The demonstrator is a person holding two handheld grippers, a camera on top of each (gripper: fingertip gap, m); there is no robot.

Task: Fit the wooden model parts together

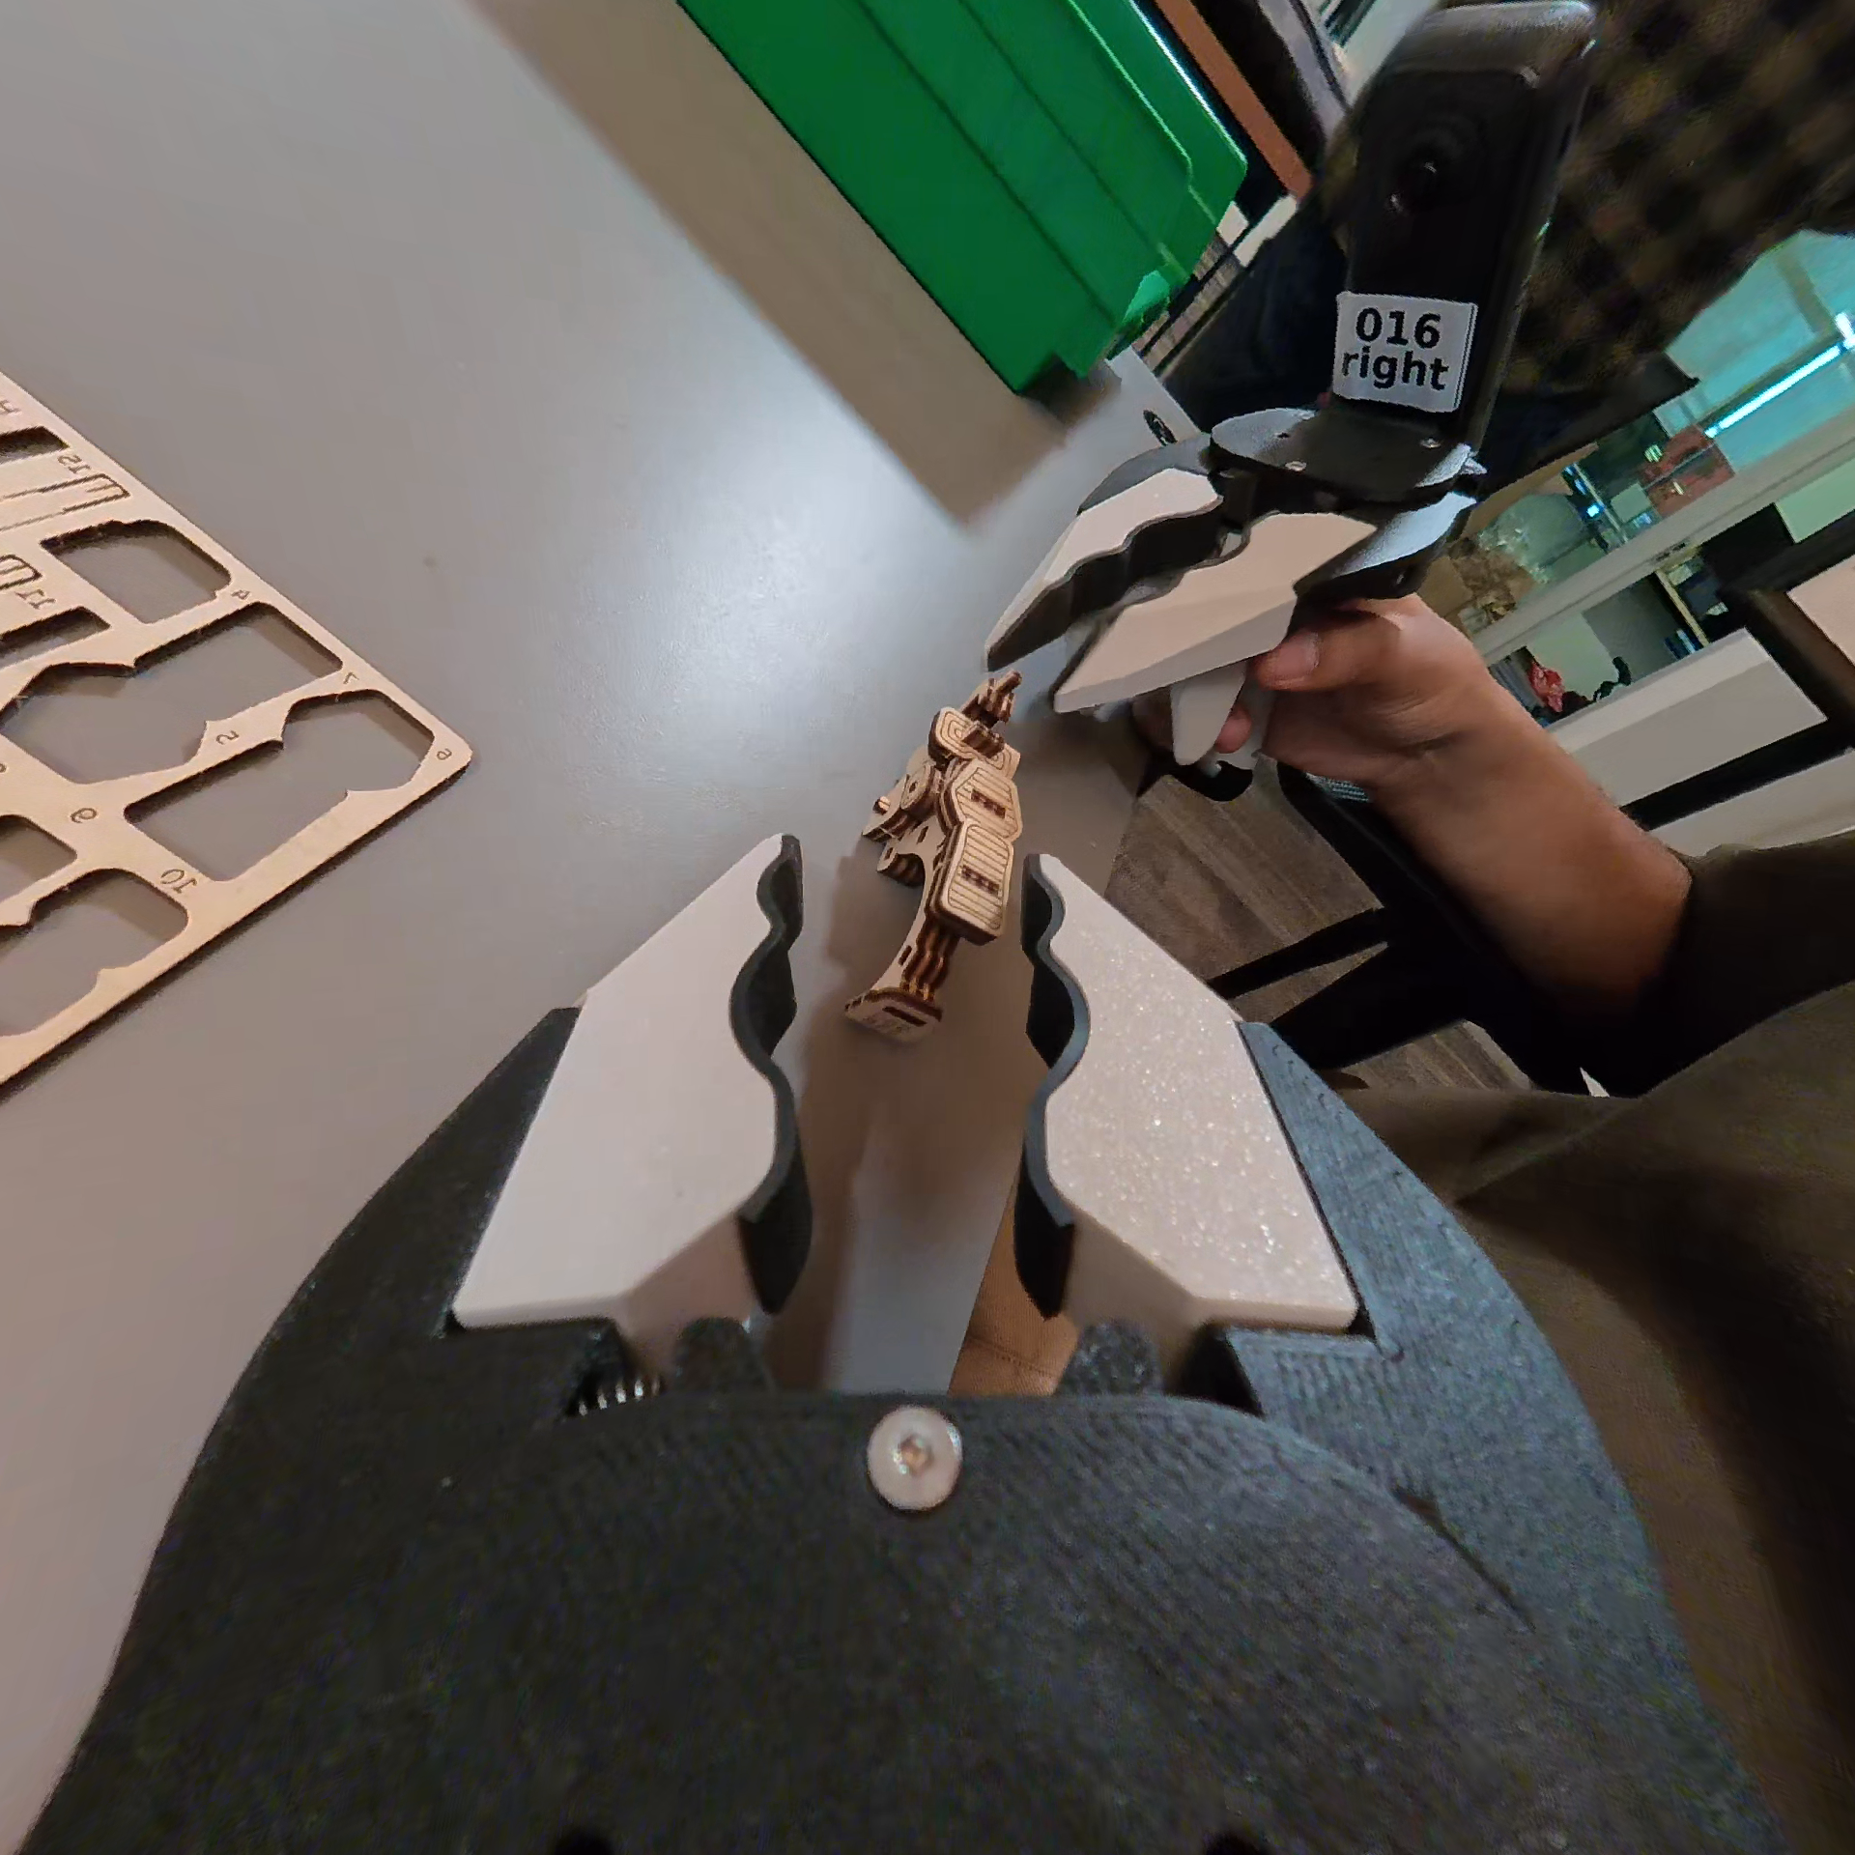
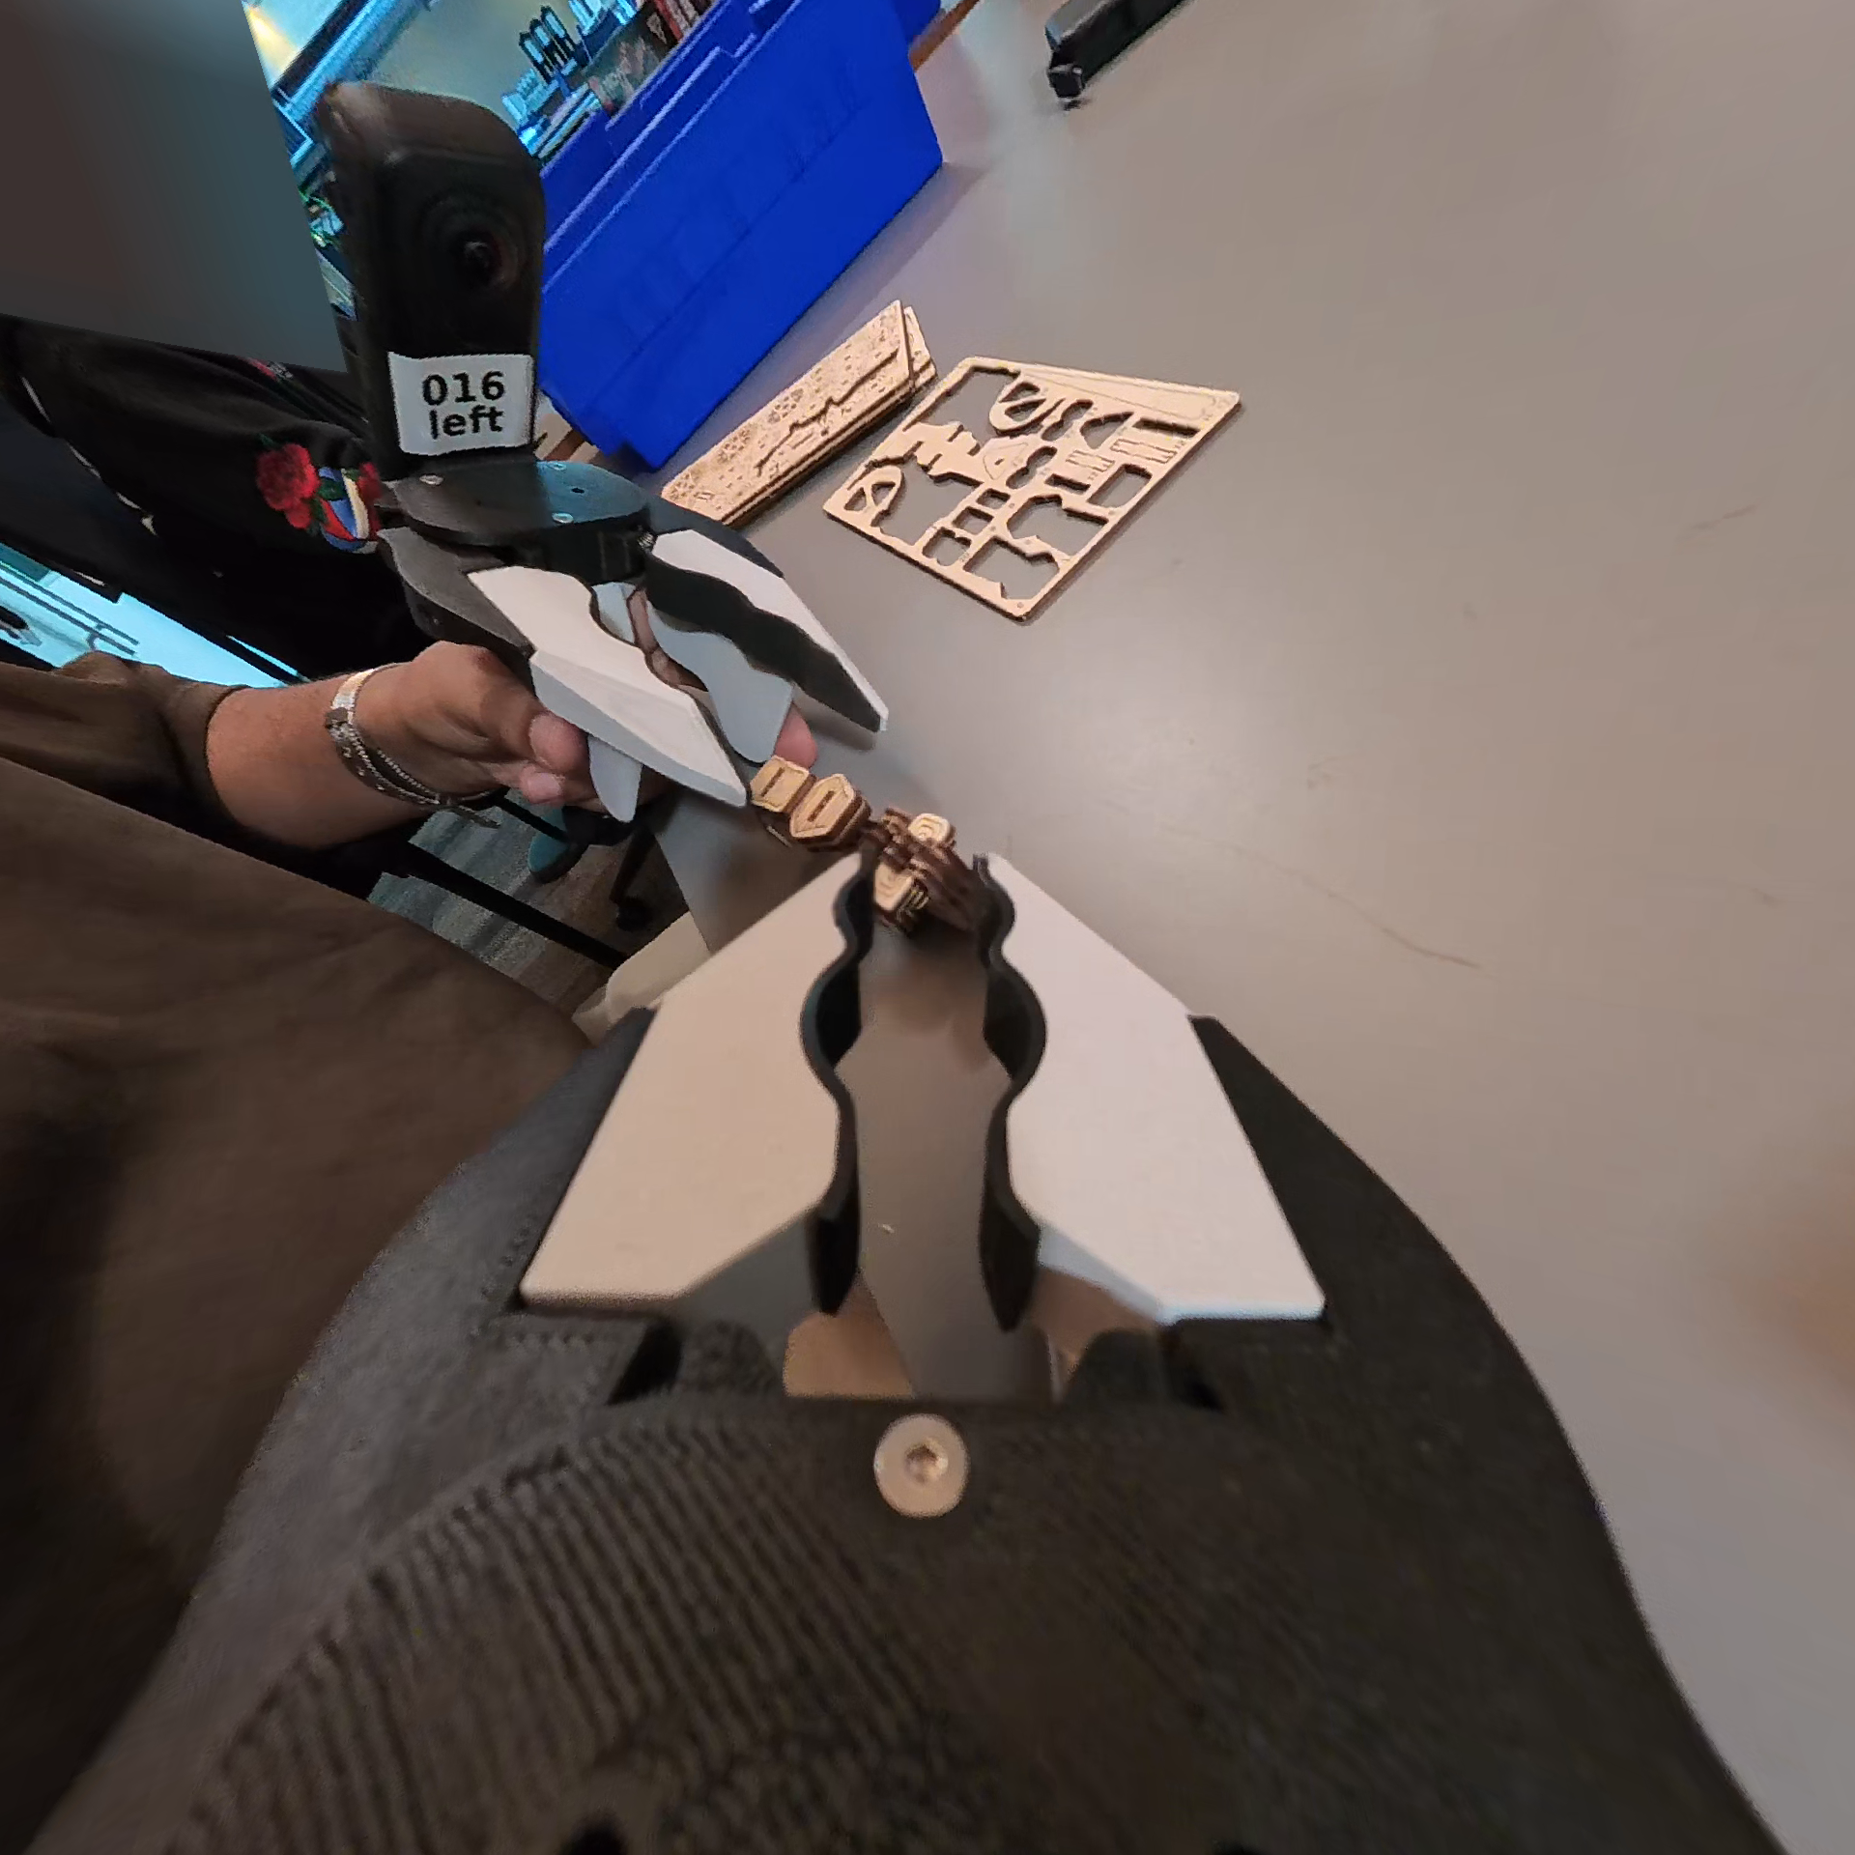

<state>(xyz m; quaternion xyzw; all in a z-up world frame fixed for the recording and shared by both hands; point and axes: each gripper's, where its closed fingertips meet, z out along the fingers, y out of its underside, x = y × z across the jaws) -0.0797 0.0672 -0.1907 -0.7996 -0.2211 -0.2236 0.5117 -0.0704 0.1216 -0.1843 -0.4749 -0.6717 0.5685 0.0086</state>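
Plywood model (image 1: 949, 863) lies flat on the grey table (image 1: 502, 402), close to the table's near edge, between the two grippers. It's a layered laser-cut assembly, elongated, with a stepped end and slotted blocks along it.

Left gripper (image 1: 908, 893): jaws apart at a medium gap, nothing clamped. In the left wrist view the model sits just ahead of the fingertips, roughly centred in the gap, not touched. Seen from the right wrist view, the left gripper (image 2: 813, 753) is pitched down toward the table, lower fingertip just beside the model's (image 2: 853, 838) block end; contact there can't be confirmed. Left hand (image 2: 482, 728) wraps the handle from below, wrist roughly level, bracelet on it, brown sleeve behind.

Right gripper (image 2: 918, 878): jaws at a narrower gap, tips either side of the model's far end. Whether the pads actually grip the wood can't be told; that end is blurred. From the left wrist view the right gripper (image 1: 1034, 683) angles down, tips hovering just above the model's pointed end, with a visible gap between the fingers. Right hand (image 1: 1385, 693) grips the handle from under, forearm coming in from off the table edge.

Emptied plywood part sheet (image 2: 1034, 482) lies flat farther out on the table, well apart from the model. More wooden sheets (image 2: 803, 422) are stacked beside it, against a blue bin (image 2: 733, 201). Green bins (image 1: 1004, 181) sit at the far table edge.
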